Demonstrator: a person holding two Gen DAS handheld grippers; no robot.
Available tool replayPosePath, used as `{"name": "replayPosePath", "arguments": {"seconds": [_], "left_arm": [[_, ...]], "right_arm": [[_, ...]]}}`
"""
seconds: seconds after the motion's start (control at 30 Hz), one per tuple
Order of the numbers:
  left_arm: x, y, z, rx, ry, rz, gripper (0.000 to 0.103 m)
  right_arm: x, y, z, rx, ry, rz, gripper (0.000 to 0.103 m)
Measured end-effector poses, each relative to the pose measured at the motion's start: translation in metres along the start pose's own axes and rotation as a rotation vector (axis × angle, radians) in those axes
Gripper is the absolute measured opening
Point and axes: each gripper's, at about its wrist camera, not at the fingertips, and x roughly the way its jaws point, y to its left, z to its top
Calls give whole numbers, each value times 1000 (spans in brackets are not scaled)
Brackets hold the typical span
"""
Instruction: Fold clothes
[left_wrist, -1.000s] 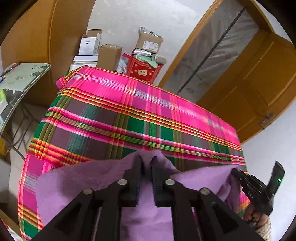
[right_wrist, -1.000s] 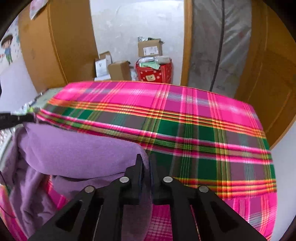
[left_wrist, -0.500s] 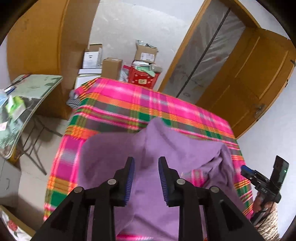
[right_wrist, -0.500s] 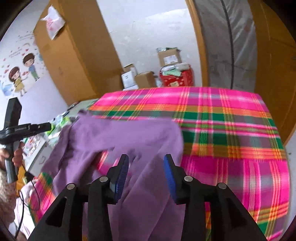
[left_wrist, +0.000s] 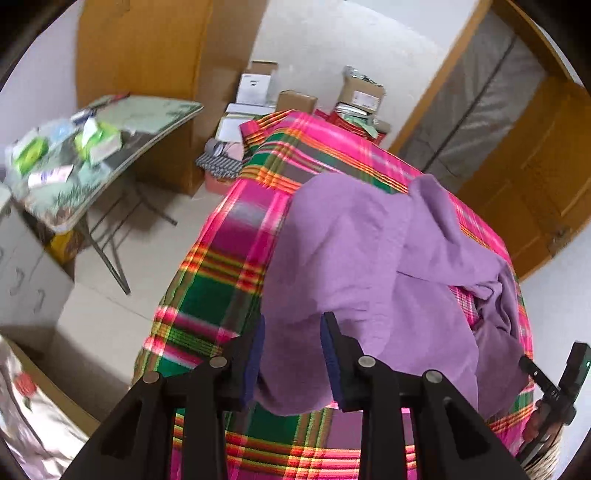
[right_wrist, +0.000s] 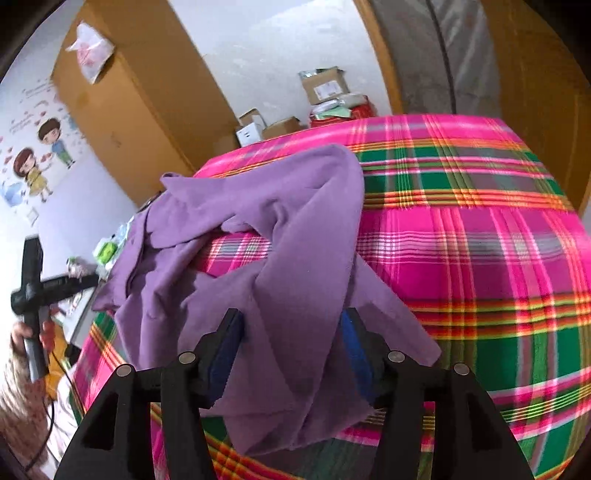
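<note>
both grippers spread wide now; a second ago each was pinched on purple cloth, half a second ago the jaws were parting. left gripper (left_wrist: 290, 349) holds nothing, its blue pads apart with cloth showing between and beyond them, not clamped. right gripper (right_wrist: 291, 350) likewise spread, a loose fold lying in the gap between its pads.

purple garment (left_wrist: 369, 266) lies released on the plaid tablecloth (left_wrist: 218, 295), directly ahead of both grippers. it reaches from the near table edge, where a flap droops over just under the left gripper's tips, to further up the table. it is not flat: ahead of the right gripper the purple garment (right_wrist: 258, 229) bunches in ridges with a patch of plaid tablecloth (right_wrist: 480, 240) showing through a gap in it. a pointed corner stands up at the far side.

both views have pulled back and up from the cloth since the release.

judgement: the garment was carried or flung forward and let go, so a lay-down is done, but the result is rumpled, not a neat fold. smoothing or regripping an edge seems needed before any clean fold holds.

other gripper's handle (right_wrist: 33, 284) visible off to the right gripper's left.
</note>
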Motion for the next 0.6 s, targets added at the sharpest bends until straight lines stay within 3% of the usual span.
{"name": "replayPosePath", "arguments": {"seconds": [0.37,0.4,0.53,0.6], "left_arm": [[30,9,-4,-36,66,11,33],[31,9,-4,-36,69,12,33],[39,8,-5,-40,85,16,35],[41,8,-5,-33,78,16,35]], "right_arm": [[32,6,-5,11,23,-10,64],[33,8,-5,0,22,-18,60],[39,15,-7,-44,18,-52,25],[37,11,-8,-36,8,-54,16]]}}
